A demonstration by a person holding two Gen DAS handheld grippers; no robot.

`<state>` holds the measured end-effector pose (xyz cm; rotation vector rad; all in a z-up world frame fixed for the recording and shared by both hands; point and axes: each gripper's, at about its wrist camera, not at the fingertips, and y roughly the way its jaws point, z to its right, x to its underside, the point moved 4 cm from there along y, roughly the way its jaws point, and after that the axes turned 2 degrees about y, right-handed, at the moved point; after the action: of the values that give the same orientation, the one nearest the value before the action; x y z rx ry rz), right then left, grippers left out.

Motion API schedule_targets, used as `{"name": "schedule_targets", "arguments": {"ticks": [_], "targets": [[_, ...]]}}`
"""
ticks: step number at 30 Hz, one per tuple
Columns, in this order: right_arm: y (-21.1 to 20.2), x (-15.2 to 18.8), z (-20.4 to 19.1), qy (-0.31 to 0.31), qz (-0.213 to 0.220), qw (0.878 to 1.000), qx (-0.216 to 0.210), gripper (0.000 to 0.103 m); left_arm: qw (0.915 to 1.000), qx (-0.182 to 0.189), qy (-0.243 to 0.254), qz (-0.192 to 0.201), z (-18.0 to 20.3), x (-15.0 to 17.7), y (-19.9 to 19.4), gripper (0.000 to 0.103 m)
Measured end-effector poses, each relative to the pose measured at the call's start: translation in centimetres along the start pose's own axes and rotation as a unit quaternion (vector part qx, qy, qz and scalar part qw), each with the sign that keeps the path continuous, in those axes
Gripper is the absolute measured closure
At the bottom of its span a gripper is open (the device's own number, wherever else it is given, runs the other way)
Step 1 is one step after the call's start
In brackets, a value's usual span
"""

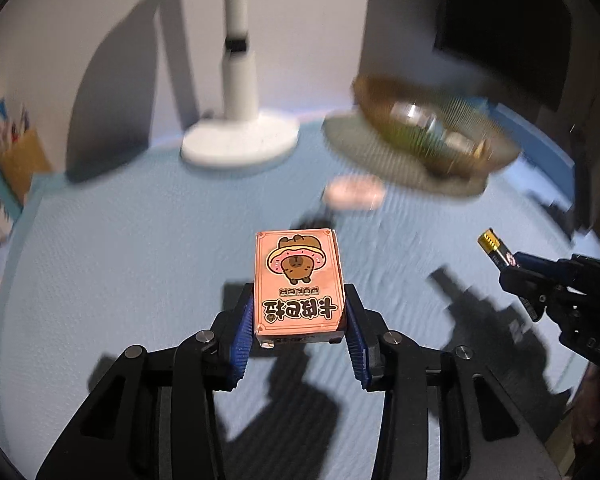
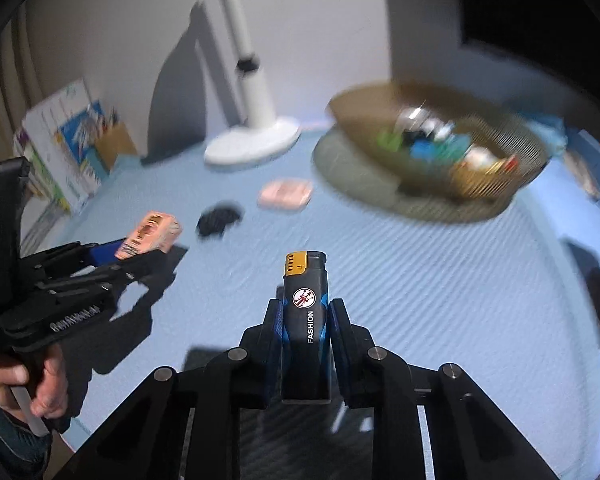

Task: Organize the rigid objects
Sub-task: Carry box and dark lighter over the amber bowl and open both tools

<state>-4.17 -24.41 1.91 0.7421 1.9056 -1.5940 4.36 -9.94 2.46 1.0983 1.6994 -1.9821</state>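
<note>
Progress partial: woven brown basket (image 2: pixel 440 152) on the pale blue worktop (image 2: pixel 420 280) already holds assorted items. Left tongs (image 1: pixel 300 320) clamp an orange card box (image 1: pixel 298 280); right tongs (image 2: pixel 305 320) clamp a black lighter (image 2: pixel 305 300), both aloft. A pink case (image 2: pixel 286 194) and a small black object (image 2: pixel 218 220) lie loose near the basket.

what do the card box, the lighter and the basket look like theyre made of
Card box: looks like printed paperboard with a slight sheen, given its folded edges and scuffed near corner.
Lighter: seemingly glossy black plastic with a printed label; the yellow-gold cap at its top may be metal or coloured plastic.
Basket: blurred, but its ribbed brown wall suggests woven wicker or bamboo, matte.
</note>
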Motion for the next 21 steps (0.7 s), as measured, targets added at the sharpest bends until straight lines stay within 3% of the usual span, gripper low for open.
{"name": "schedule_targets", "arguments": {"ticks": [5,10,15,21], "targets": [[-3.6,-5.6,3.9,0.015,0.062,0.997,0.047,0.08,0.9976,0.031,0.033,0.053,2.3,-8.1,-0.9,0.065],[-4.7,-11.9,8.9,0.065,0.089,0.989,0.1,0.08,0.9956,0.065,0.026,0.062,5.0,-15.7,2.5,0.065],[-3.0,-15.0,12.5,0.096,0.07,0.984,0.132,0.08,0.994,0.107,0.009,0.024,7.9,-17.6,7.3,0.065],[0.7,-14.6,14.6,0.132,0.016,0.982,0.132,0.08,0.9933,0.113,0.014,-0.018,10.1,-16.4,10.9,0.065]]}}
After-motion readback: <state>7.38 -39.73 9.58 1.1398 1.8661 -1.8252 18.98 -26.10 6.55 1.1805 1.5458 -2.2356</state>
